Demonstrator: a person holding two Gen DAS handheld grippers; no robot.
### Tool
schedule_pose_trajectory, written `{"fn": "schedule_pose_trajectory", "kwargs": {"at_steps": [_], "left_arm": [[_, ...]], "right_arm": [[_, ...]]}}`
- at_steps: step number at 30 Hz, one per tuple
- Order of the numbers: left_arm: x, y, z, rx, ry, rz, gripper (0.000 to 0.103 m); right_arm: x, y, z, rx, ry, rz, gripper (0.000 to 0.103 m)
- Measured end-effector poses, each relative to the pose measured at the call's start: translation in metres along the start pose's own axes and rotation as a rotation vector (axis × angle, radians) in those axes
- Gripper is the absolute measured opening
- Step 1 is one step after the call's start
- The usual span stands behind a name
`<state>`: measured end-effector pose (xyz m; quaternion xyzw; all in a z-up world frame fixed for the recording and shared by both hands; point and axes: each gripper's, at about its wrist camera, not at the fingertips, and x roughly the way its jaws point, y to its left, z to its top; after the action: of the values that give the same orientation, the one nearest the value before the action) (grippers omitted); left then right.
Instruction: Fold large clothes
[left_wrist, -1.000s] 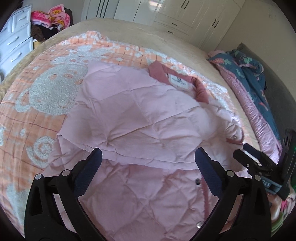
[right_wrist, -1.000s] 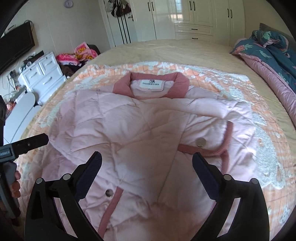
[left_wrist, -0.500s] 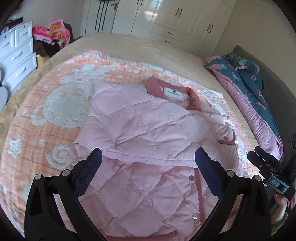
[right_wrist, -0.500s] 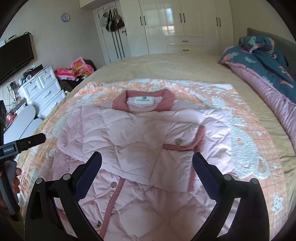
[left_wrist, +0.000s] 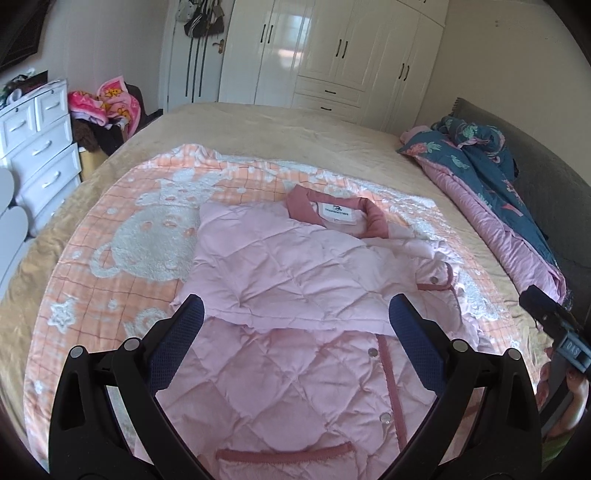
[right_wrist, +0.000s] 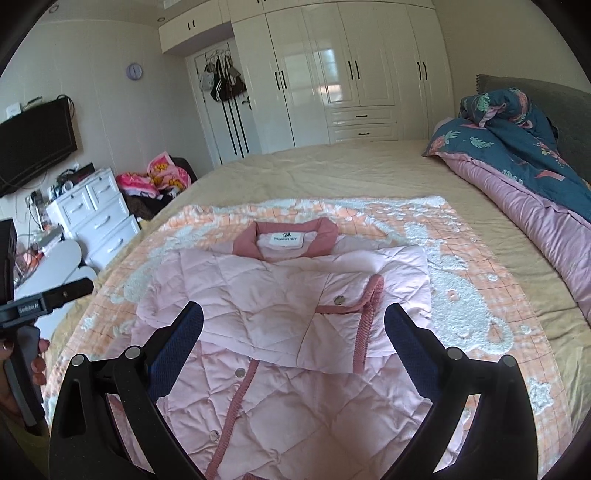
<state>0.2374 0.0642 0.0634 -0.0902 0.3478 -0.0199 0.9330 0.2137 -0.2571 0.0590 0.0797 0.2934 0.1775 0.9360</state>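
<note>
A pink quilted jacket (left_wrist: 295, 280) (right_wrist: 280, 317) with darker pink trim lies flat on the orange and white blanket (left_wrist: 122, 236) (right_wrist: 465, 295), collar away from me. Both sleeves are folded across its chest. My left gripper (left_wrist: 295, 317) hangs open above the jacket's lower half, holding nothing. My right gripper (right_wrist: 293, 317) is also open and empty over the jacket's hem side. Each view catches the other gripper at its edge, the right gripper (left_wrist: 554, 332) on the right and the left gripper (right_wrist: 40, 306) on the left, each held by a hand.
A rumpled blue floral and pink duvet (left_wrist: 491, 177) (right_wrist: 524, 158) lies along the bed's right side by a grey headboard. A white drawer chest (left_wrist: 40, 147) (right_wrist: 96, 218) and a clothes pile (right_wrist: 159, 181) stand left of the bed. White wardrobes (right_wrist: 351, 70) fill the far wall.
Both grippers have drawn back and risen away from the jacket, so more of the bed and room shows. The jacket has stayed folded and still.
</note>
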Motion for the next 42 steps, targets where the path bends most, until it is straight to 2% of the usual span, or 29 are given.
{"fn": "schedule_pose_trajectory", "kwargs": {"at_steps": [10,21,31,42], "left_arm": [[-0.022,-0.014,-0.032,0.038,-0.008,0.006,0.094],[-0.05,-0.004,-0.066,-0.012,-0.018,0.023,0.094],[-0.074,0.003,-0.087,0.002,-0.019,0.054,0.094],[-0.089,0.023,-0.113,-0.002,0.021,0.118,0.094]], "right_arm": [[-0.034,-0.009,-0.017,0.02,-0.02,0.002,0.098],[-0.068,-0.01,-0.042,0.021,-0.005,-0.006,0.098],[-0.095,-0.013,-0.064,0.014,0.04,-0.023,0.098],[-0.112,-0.03,-0.098,0.033,0.122,-0.055,0.098]]}}
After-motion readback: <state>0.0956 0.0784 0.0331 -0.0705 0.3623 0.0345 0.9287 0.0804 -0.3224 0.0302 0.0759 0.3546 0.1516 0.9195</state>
